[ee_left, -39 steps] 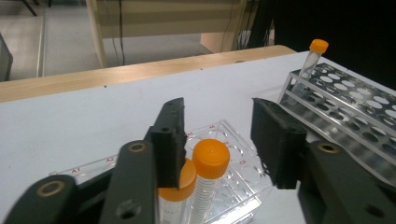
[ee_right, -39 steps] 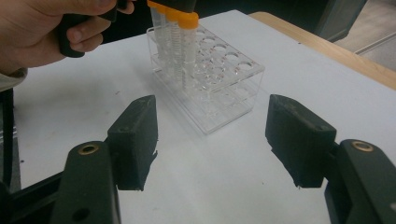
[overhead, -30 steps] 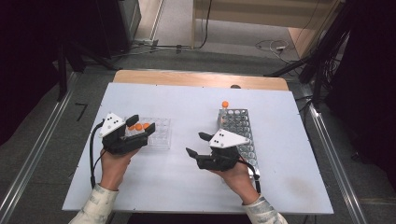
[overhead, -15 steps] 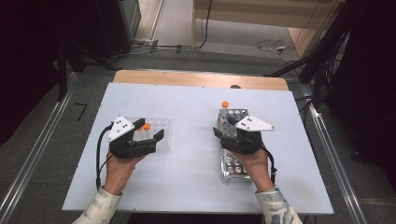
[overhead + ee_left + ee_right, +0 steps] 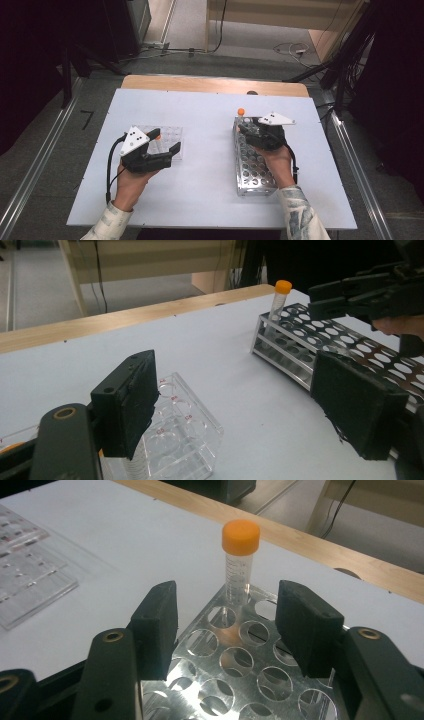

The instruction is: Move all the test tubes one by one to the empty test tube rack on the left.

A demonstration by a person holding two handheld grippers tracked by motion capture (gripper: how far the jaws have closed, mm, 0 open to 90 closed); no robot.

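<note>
A clear tube with an orange cap (image 5: 240, 560) stands upright in a far corner hole of the metal rack (image 5: 235, 680), also seen as the tube (image 5: 241, 113) in rack (image 5: 252, 170). My right gripper (image 5: 240, 625) hovers over the rack just short of the tube, open, its jaws having just been narrowing with nothing between them; the right gripper (image 5: 246, 129). My left gripper (image 5: 240, 400) is open and empty beside the clear well plate (image 5: 182, 432), its jaws having widened a moment ago; the left gripper (image 5: 165, 145). An orange cap (image 5: 158, 134) peeks out by that gripper's grey plate.
The white table top (image 5: 205, 120) ends in a wooden strip (image 5: 215, 85) at the far side. A cable (image 5: 109, 165) loops from the left gripper. Across the table in the left gripper view, the right gripper (image 5: 370, 292) hangs over the rack (image 5: 310, 345).
My right gripper has moved right and away from me, from beside the rack to over its far end near the tube. The left hand has stayed by the well plate.
</note>
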